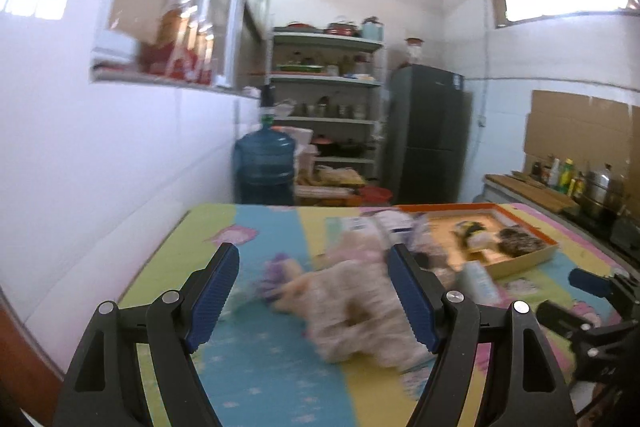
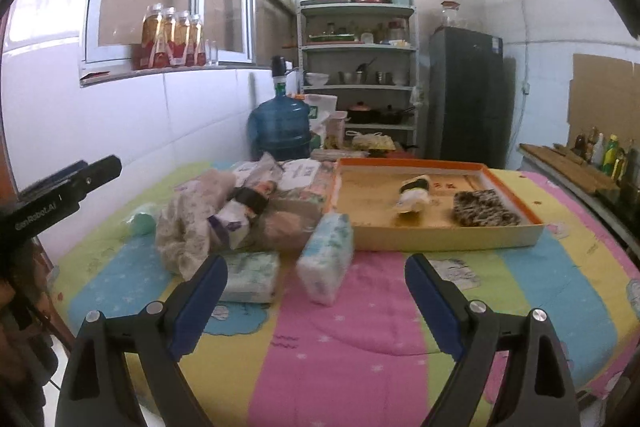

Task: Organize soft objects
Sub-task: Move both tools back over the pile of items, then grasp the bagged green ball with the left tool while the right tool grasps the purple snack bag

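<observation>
A pile of soft things lies on the striped mat: a floral cloth bundle [image 2: 184, 227], tissue packs [image 2: 326, 259] [image 2: 250, 277] and rolled items [image 2: 244, 211]. An orange-rimmed box [image 2: 440, 235] holds a rolled item [image 2: 414, 197] and a dark patterned pad [image 2: 484, 213]. My left gripper [image 1: 314, 287] is open, hovering over the blurred floral bundle [image 1: 360, 311]. My right gripper [image 2: 316, 297] is open and empty, just short of the upright tissue pack. The box also shows in the left wrist view [image 1: 520, 259].
A blue water jug [image 2: 280, 127], a shelf rack [image 2: 358, 75] and a dark fridge [image 2: 466, 95] stand behind the table. A white tiled wall runs along the left. A counter with bottles [image 2: 600, 155] is at the right. The left gripper's body shows in the right wrist view [image 2: 60, 195].
</observation>
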Action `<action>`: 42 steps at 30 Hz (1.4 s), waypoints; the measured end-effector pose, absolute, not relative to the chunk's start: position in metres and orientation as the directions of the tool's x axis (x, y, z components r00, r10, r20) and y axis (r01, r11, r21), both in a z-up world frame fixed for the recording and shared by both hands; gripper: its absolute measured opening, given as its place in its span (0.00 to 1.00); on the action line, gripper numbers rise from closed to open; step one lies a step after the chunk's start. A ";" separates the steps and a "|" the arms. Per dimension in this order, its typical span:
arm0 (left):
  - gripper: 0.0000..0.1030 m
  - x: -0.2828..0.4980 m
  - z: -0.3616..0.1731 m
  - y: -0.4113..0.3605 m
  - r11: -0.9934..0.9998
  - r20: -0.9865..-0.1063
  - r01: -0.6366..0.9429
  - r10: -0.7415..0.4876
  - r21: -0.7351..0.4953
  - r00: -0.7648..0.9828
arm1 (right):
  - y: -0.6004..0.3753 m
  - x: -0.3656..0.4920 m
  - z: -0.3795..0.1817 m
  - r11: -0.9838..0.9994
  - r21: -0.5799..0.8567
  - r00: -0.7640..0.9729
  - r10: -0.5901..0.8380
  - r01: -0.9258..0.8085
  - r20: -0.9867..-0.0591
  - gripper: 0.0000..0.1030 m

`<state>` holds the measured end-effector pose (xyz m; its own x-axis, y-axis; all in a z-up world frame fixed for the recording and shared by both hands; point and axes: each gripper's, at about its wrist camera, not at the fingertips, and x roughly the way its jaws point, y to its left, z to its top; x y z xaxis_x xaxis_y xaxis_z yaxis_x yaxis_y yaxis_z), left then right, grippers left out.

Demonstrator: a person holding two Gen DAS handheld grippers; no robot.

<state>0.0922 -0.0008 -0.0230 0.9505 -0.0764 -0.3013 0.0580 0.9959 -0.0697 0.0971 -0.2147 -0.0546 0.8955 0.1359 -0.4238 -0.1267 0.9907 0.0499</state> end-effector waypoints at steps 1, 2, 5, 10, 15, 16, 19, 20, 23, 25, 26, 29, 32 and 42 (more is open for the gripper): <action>0.76 0.094 -0.027 0.010 0.995 -0.310 0.049 -0.072 -0.082 0.948 | -0.211 0.098 -0.055 0.989 0.058 0.892 0.150 -0.139 -0.426 0.89; 0.76 0.095 -0.030 0.018 0.995 -0.317 0.040 -0.066 -0.088 0.946 | -0.204 0.100 -0.054 0.984 0.068 0.886 0.179 -0.166 -0.427 0.89; 0.76 0.100 -0.038 0.038 0.996 -0.334 0.005 -0.033 -0.084 0.942 | -0.181 0.104 -0.053 0.971 0.056 0.876 0.232 -0.231 -0.422 0.89; 0.76 0.120 -0.054 0.069 0.995 -0.393 -0.033 -0.005 -0.091 0.919 | -0.151 0.116 -0.059 0.946 0.090 0.835 0.317 -0.311 -0.449 0.89; 0.76 0.150 -0.071 0.081 0.996 -0.463 -0.008 -0.036 -0.092 0.885 | -0.130 0.125 -0.072 0.934 0.102 0.804 0.348 -0.343 -0.483 0.89; 0.76 0.157 -0.073 0.081 0.996 -0.476 0.003 -0.044 -0.087 0.878 | -0.128 0.127 -0.073 0.933 0.102 0.800 0.349 -0.345 -0.487 0.89; 0.76 0.181 -0.080 0.079 0.996 -0.528 0.047 -0.078 -0.072 0.846 | -0.124 0.131 -0.078 0.931 0.101 0.791 0.351 -0.350 -0.502 0.89; 0.76 0.189 -0.083 0.078 0.996 -0.547 0.055 -0.081 -0.065 0.833 | -0.123 0.132 -0.079 0.931 0.100 0.789 0.351 -0.350 -0.505 0.89; 0.76 0.209 -0.092 0.083 0.994 -0.601 0.065 -0.104 -0.086 0.793 | -0.125 0.135 -0.082 0.933 0.103 0.787 0.348 -0.346 -0.510 0.89; 0.76 0.219 -0.096 0.087 0.992 -0.623 0.069 -0.119 -0.105 0.773 | -0.126 0.138 -0.083 0.933 0.114 0.784 0.349 -0.341 -0.514 0.89; 0.76 0.224 -0.099 0.087 0.993 -0.645 0.064 -0.112 -0.097 0.756 | -0.127 0.139 -0.084 0.932 0.120 0.781 0.352 -0.341 -0.516 0.89; 0.75 0.237 -0.107 0.084 0.993 -0.693 0.079 -0.115 -0.083 0.712 | -0.128 0.144 -0.086 0.929 0.152 0.769 0.366 -0.338 -0.524 0.89; 0.67 0.247 -0.114 0.081 0.993 -0.729 0.083 -0.116 -0.081 0.674 | -0.129 0.146 -0.088 0.928 0.162 0.766 0.369 -0.336 -0.527 0.89; 0.39 0.245 -0.118 0.093 0.982 -0.699 0.092 -0.181 -0.163 0.692 | -0.127 0.146 -0.091 0.928 0.150 0.765 0.367 -0.342 -0.529 0.72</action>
